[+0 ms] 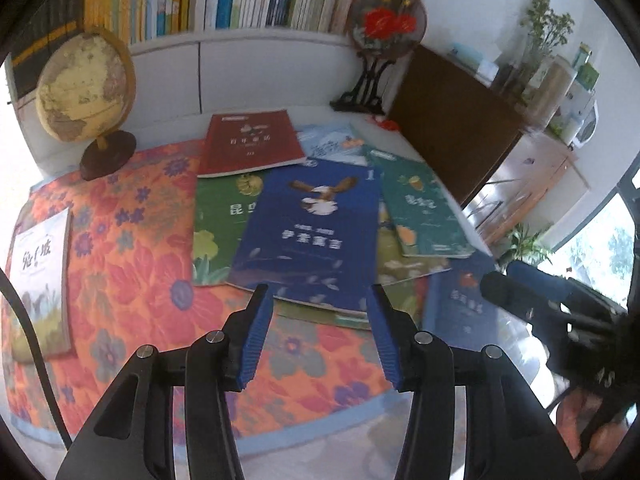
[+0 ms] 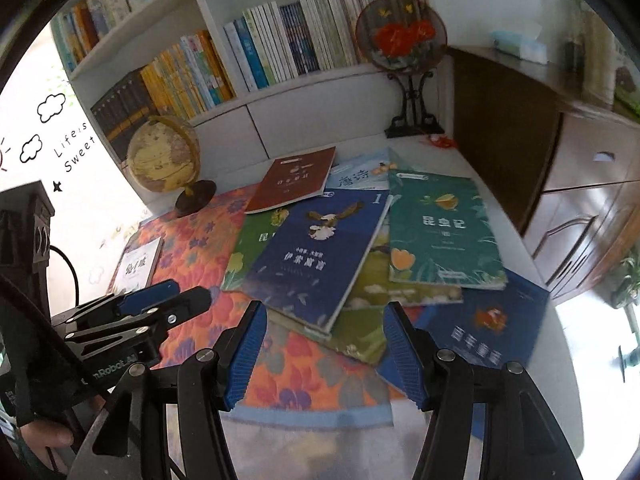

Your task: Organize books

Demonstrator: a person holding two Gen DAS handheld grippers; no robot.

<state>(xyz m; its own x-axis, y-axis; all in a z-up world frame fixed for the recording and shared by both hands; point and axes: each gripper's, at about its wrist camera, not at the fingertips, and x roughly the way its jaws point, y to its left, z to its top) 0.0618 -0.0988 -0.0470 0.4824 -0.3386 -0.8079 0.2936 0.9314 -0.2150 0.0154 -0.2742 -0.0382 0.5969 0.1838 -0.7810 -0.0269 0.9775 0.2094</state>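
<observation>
Several books lie in a loose overlapping pile on a flowered orange mat (image 1: 132, 264). A blue book with an eagle (image 1: 316, 232) lies on top, over a green book (image 1: 220, 224). A red book (image 1: 250, 142), a teal book (image 1: 424, 208) and a dark blue book (image 1: 464, 304) lie around it. A white book (image 1: 40, 276) lies apart at the left. My left gripper (image 1: 318, 296) is open and empty, just in front of the eagle book. My right gripper (image 2: 324, 312) is open and empty, over the near edge of the eagle book (image 2: 316, 252). The teal book (image 2: 440, 228) and the dark blue book (image 2: 488, 324) lie to its right.
A globe (image 1: 86, 92) stands at the mat's back left. A round flower screen on a black stand (image 1: 384, 28) stands at the back right. A white bookshelf (image 2: 248, 52) full of upright books runs behind. A dark wooden cabinet (image 2: 504, 128) stands at the right.
</observation>
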